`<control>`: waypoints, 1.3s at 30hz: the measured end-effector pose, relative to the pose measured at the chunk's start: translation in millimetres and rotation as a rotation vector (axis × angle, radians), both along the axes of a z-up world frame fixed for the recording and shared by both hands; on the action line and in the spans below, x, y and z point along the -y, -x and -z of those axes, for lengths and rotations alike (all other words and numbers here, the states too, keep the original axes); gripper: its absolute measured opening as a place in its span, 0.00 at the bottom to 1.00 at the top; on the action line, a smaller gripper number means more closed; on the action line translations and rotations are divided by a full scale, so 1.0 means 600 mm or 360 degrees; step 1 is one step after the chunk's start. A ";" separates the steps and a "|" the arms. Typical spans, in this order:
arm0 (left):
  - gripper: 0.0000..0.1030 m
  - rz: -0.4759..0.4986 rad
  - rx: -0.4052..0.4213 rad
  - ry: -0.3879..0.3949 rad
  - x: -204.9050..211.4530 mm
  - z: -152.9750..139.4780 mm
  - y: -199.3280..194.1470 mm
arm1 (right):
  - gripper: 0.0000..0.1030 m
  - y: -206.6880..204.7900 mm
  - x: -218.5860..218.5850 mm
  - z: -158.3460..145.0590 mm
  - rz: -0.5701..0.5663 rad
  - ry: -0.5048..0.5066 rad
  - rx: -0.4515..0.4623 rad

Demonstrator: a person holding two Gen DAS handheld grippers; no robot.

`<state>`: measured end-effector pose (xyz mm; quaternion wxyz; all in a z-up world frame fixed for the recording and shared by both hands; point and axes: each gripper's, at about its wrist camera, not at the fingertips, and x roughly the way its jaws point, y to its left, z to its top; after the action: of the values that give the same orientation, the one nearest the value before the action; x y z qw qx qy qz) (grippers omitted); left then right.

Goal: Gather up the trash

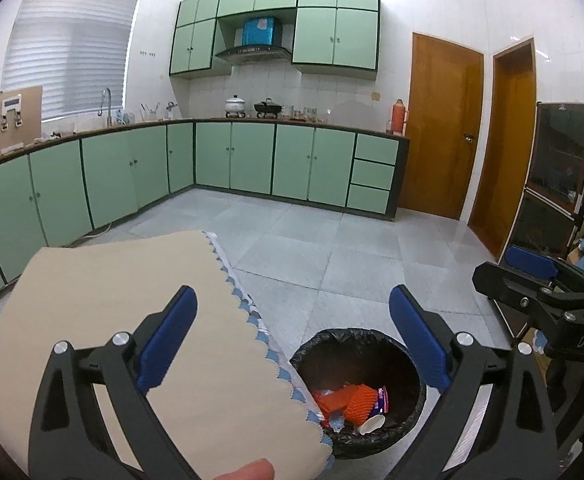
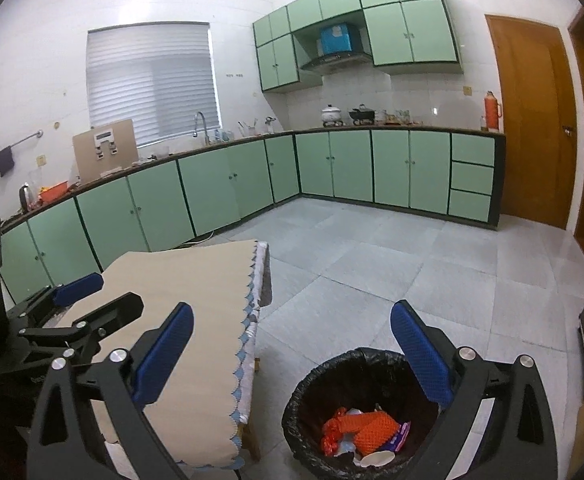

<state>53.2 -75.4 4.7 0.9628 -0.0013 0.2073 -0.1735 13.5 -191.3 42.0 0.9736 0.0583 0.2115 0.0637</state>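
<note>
Below both grippers, on the grey tiled floor just right of the table (image 2: 195, 320), stands a round bin (image 2: 312, 384) lined with a black bag. Trash (image 2: 372, 426) lies in its bottom: orange foam netting, a red wrapper, a white paper cup on its side and a purple-edged packet. The left gripper (image 1: 292, 344) hangs wide apart over the table's near right edge and the bin's left rim, holding nothing. The right gripper (image 2: 292, 348) is equally spread and empty, its right finger (image 2: 420, 356) over the bin's right rim. Each view catches the other gripper at its edge, only partly. The table's cloth (image 1: 111, 300) hides the bin's left side in the left view, and the trash pieces overlap, so their full shapes are hard to make out.
</note>
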 end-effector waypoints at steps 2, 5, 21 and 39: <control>0.92 -0.0007 0.0012 -0.0002 -0.007 -0.005 0.005 | 0.94 0.005 -0.005 -0.004 -0.0011 0.0003 0.0011; 0.92 -0.0016 0.0024 -0.0009 -0.012 -0.011 0.015 | 0.94 0.008 -0.012 -0.009 -0.0021 0.0005 0.0024; 0.93 -0.0046 0.0076 -0.0002 -0.034 -0.024 0.047 | 0.94 0.020 -0.030 -0.010 -0.0072 0.0034 0.0056; 0.93 -0.0057 0.0086 0.0009 -0.043 -0.027 0.052 | 0.94 0.029 -0.036 -0.012 -0.0082 0.0040 0.0075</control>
<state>21.9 -49.7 21.1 0.9710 -0.0029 0.1806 -0.1568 -3.6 -169.8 49.1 0.9770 0.0391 0.1907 0.0874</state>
